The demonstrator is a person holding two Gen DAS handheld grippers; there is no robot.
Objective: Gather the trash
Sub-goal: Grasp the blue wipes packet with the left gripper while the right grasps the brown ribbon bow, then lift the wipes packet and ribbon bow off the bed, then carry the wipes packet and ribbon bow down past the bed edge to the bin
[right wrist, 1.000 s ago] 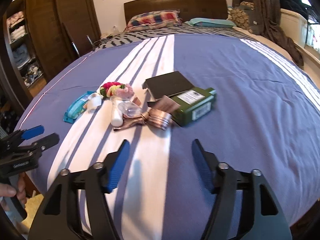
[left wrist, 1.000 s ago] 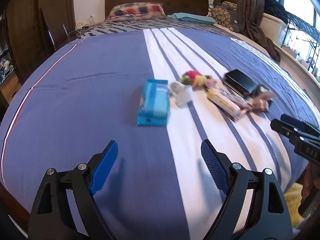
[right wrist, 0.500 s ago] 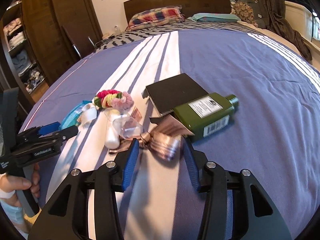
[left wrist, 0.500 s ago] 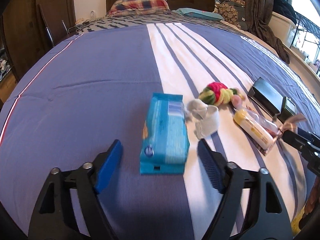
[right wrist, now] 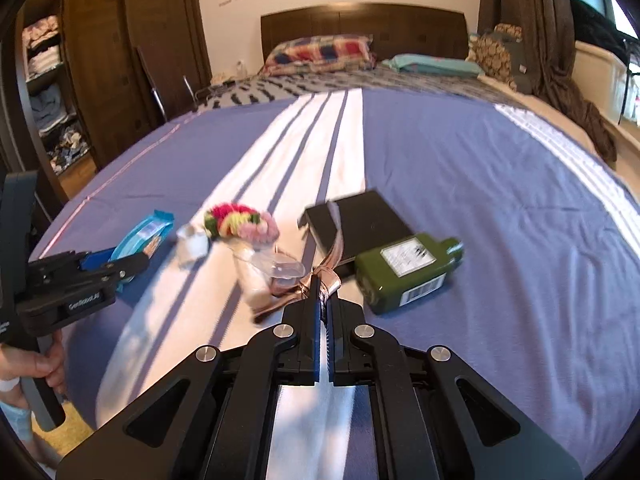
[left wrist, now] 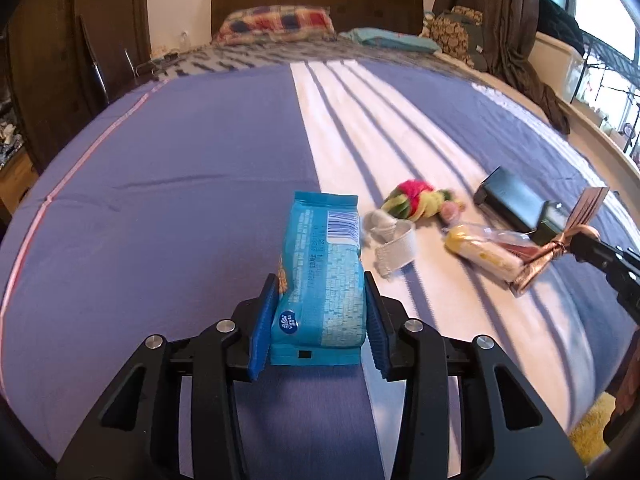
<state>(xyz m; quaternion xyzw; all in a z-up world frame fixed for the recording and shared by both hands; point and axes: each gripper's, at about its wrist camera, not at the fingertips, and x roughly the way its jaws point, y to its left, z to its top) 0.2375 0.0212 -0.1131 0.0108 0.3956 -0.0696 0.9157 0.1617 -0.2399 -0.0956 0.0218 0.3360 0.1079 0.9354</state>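
My left gripper [left wrist: 318,320] is shut on a blue snack packet [left wrist: 322,268] lying on the bed; the packet also shows in the right wrist view [right wrist: 142,234]. My right gripper [right wrist: 324,300] is shut on a shiny bronze ribbon wrapper [right wrist: 326,270], seen in the left wrist view [left wrist: 560,246] at the far right. Beside it lie a clear bag with a yellow item [left wrist: 486,254], a white crumpled scrap [left wrist: 394,242] and a colourful woolly bundle [left wrist: 416,202].
A dark green bottle [right wrist: 408,270] and a black box [right wrist: 360,222] lie on the blue and white striped bedspread [left wrist: 180,160]. Pillows [right wrist: 320,52] and the headboard are at the far end. A wardrobe [right wrist: 100,60] stands left, curtains and window right.
Both grippers moved forward and closed: the left one around the blue packet, the right one on the bronze ribbon wrapper. Both were open a second ago.
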